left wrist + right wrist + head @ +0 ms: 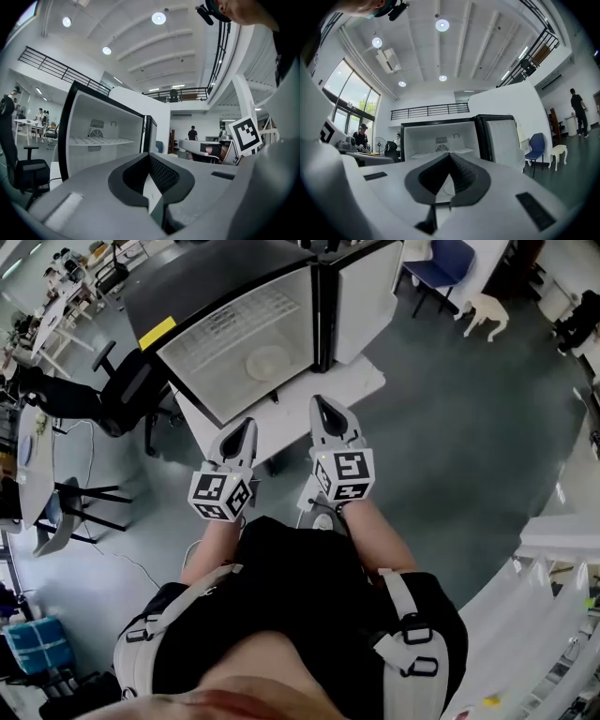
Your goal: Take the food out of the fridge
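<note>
A small fridge [234,329] stands on a white table [361,379] ahead of me, with its door [366,292] swung open to the right. On its wire shelf lies a pale round plate [267,362]; I cannot make out any food on it. My left gripper [246,426] and right gripper [322,405] are held side by side just short of the table, both pointing at the fridge with jaws together and nothing in them. The open fridge [101,136] also shows in the left gripper view. In the right gripper view the fridge [440,136] stands beyond the jaws.
A black office chair [122,390] stands left of the table. A blue chair [441,263] and a small white stool [487,313] are at the far right. Desks and people fill the far left. Grey floor lies to the right.
</note>
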Demonstrator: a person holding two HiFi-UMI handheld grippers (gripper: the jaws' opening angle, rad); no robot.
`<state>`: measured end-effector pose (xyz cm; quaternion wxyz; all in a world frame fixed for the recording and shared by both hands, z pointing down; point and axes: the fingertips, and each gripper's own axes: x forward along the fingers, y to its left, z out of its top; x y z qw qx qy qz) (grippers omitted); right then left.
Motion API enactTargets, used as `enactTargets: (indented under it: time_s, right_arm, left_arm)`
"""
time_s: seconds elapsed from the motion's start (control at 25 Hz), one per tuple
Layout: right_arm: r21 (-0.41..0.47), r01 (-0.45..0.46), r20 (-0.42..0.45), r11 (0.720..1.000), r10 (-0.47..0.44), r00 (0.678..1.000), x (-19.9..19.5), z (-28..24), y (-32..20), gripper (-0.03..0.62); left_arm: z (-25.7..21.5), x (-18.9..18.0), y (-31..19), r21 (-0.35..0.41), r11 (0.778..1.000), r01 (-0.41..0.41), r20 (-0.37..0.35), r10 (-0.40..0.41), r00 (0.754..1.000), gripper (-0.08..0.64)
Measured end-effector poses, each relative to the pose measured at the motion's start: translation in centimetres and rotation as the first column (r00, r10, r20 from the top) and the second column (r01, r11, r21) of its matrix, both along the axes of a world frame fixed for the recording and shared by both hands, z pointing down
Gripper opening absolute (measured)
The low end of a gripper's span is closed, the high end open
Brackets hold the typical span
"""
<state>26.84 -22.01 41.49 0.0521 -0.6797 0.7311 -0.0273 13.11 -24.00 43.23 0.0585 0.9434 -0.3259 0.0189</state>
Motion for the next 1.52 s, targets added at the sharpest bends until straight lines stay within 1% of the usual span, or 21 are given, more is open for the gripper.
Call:
enactTargets:
  time_s: [0.24, 0.4, 0.48, 0.56, 0.64, 0.68, 0.76, 0.88, 0.96, 1.08, 1.2, 1.32, 1.4, 1.52]
  right_arm:
    - [-0.009, 0.065, -0.024, 0.998, -0.066, 0.998, 0.1, 1.0, -3.0, 0.009]
    - [-0.038, 0.104, -0.067, 0.994, -0.106, 0.992, -0.4, 2.2, -5.2, 0.009]
    - [-0.060, 0.111, -0.124, 0.992, -0.118, 0.985, -0.4, 3.0, -6.3, 0.009]
    - [-0.099, 0.113, -0.201, 0.989, -0.131, 0.971, -0.5, 4.1, -7.4, 0.009]
    - [-0.130, 0.137, -0.294, 0.982, -0.170, 0.941, -1.1, 5.1, -8.6, 0.012]
    - [-0.147, 0.157, -0.348, 0.977, -0.200, 0.916, -1.5, 5.7, -9.2, 0.023]
    - [-0.196, 0.202, -0.454, 0.960, -0.271, 0.849, -2.4, 7.5, -10.3, 0.085]
    - [-0.285, 0.236, -0.577, 0.929, -0.363, 0.731, -3.3, 10.4, -11.8, 0.101]
    - [-0.339, 0.238, -0.654, 0.910, -0.410, 0.636, -3.6, 12.5, -12.9, 0.101]
    - [-0.403, 0.230, -0.744, 0.886, -0.464, 0.481, -3.7, 15.6, -14.6, 0.107]
    - [-0.456, 0.218, -0.798, 0.863, -0.505, 0.329, -3.8, 18.7, -16.3, 0.112]
    - [-0.492, 0.195, -0.829, 0.849, -0.525, 0.195, -4.1, 21.9, -17.6, 0.117]
    - [-0.503, 0.177, -0.843, 0.846, -0.525, 0.117, -4.2, 23.7, -18.5, 0.124]
    - [-0.515, 0.151, -0.852, 0.844, -0.523, 0.012, -4.3, 26.0, -19.8, 0.137]
  left_arm:
    - [1.1, 0.6, -2.9, -0.023, 0.999, 0.041, 0.012, -0.041, 0.999, 0.003]
    - [0.9, 0.8, -4.5, -0.018, 0.999, 0.044, 0.010, -0.044, 0.999, 0.003]
    - [0.8, 0.8, -5.0, -0.013, 0.999, 0.043, 0.014, -0.043, 0.999, 0.003]
    - [0.9, 0.5, -5.4, -0.019, 0.999, 0.049, 0.015, -0.049, 0.999, 0.003]
    - [1.0, -0.1, -5.9, -0.018, 0.998, 0.062, 0.016, -0.062, 0.998, 0.003]
    - [1.0, -0.4, -6.1, -0.017, 0.997, 0.070, 0.014, -0.070, 0.997, 0.003]
    - [1.0, -0.9, -6.2, -0.021, 0.996, 0.083, 0.013, -0.083, 0.996, 0.003]
    - [1.2, -1.7, -6.2, -0.026, 0.995, 0.096, 0.020, -0.096, 0.995, 0.003]
    - [1.5, -2.3, -6.1, -0.029, 0.994, 0.105, 0.030, -0.104, 0.994, 0.003]
    - [1.5, -3.2, -6.0, -0.031, 0.992, 0.125, 0.036, -0.124, 0.992, 0.003]
    - [1.8, -4.5, -5.9, -0.034, 0.988, 0.151, 0.044, -0.149, 0.988, 0.003]
    - [2.4, -6.0, -5.9, -0.045, 0.982, 0.185, 0.056, -0.183, 0.982, 0.003]
    - [2.7, -6.9, -5.8, -0.052, 0.977, 0.208, 0.062, -0.204, 0.977, 0.003]
    - [3.2, -8.2, -5.5, -0.065, 0.969, 0.238, 0.073, -0.233, 0.970, 0.003]
